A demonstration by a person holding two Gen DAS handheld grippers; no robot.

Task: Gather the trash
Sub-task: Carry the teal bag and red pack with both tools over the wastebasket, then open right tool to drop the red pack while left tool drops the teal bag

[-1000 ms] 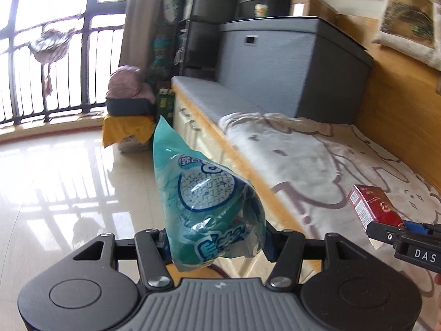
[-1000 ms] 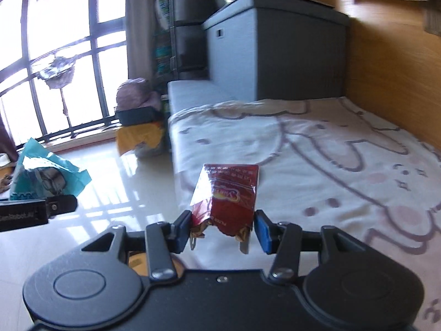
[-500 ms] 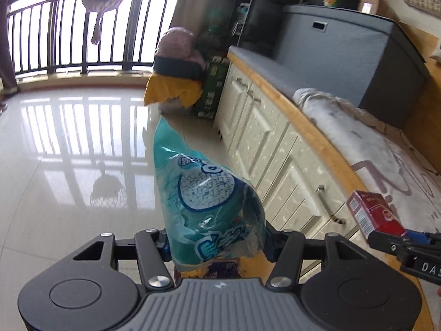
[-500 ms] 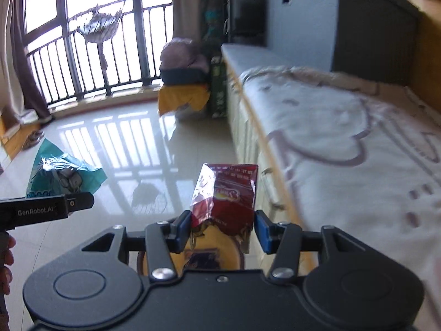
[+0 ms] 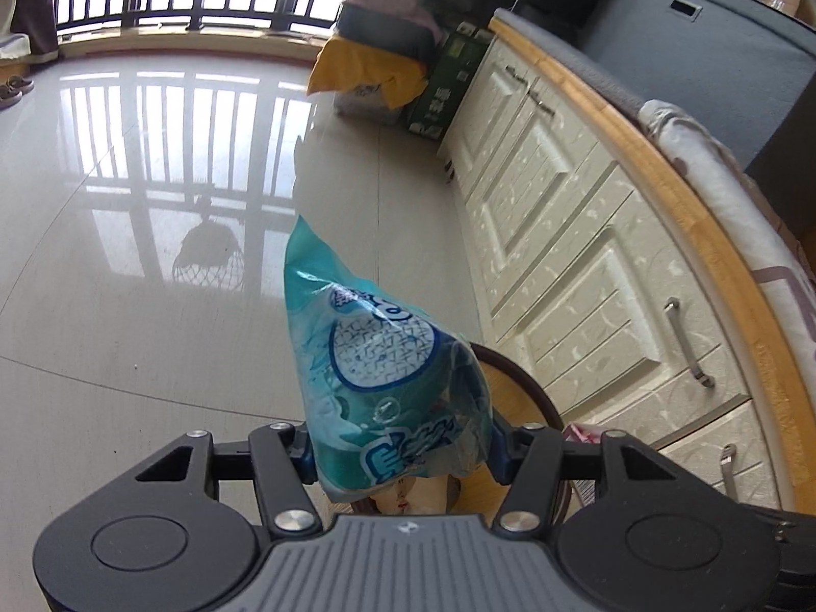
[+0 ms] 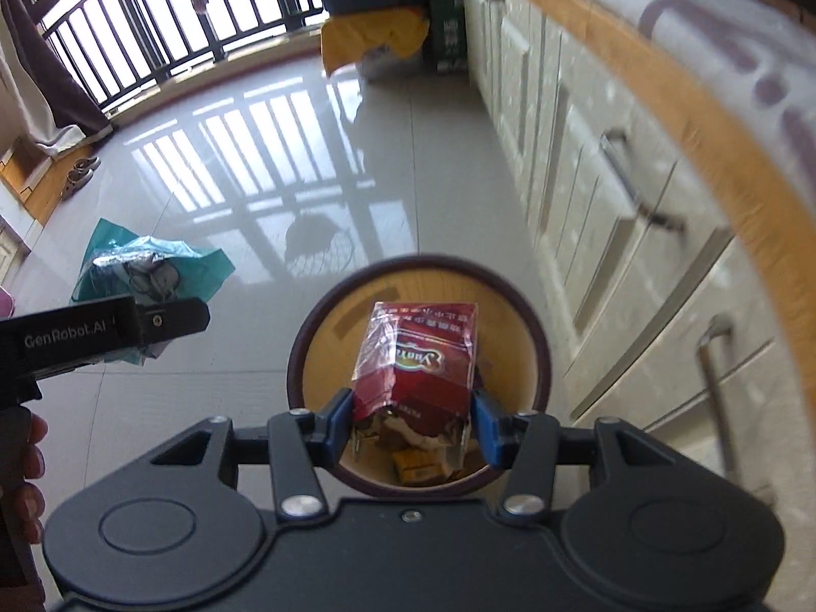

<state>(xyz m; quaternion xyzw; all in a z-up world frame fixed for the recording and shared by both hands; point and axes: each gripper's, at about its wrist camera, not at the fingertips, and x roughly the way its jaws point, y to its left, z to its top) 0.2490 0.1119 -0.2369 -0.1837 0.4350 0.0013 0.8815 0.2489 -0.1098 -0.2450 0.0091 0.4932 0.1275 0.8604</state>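
Right tongs [image 6: 413, 423] pinched red packet [image 6: 418, 357] directly above bin [image 6: 316, 336], lined up for drop. Left tongs [image 5: 403, 451] clamped teal bag [image 5: 387, 372], bin rim just behind, waiting its turn.

Left gripper [image 5: 403, 451] clamped on teal wrapper [image 5: 382, 377], frame centre. Round bin [image 5: 530, 387] rim showing behind it, lower right. White drawers [image 5: 586, 275] right, glossy tile floor [image 5: 153, 255] left.

Round wooden bin with dark rim [image 5: 530, 387]: largely hidden behind crinkled teal plastic wrapper [image 5: 387, 372]. Cream drawer fronts [image 6: 637, 214] blurred. Bin contents beneath red carton [image 6: 423, 362] indistinct
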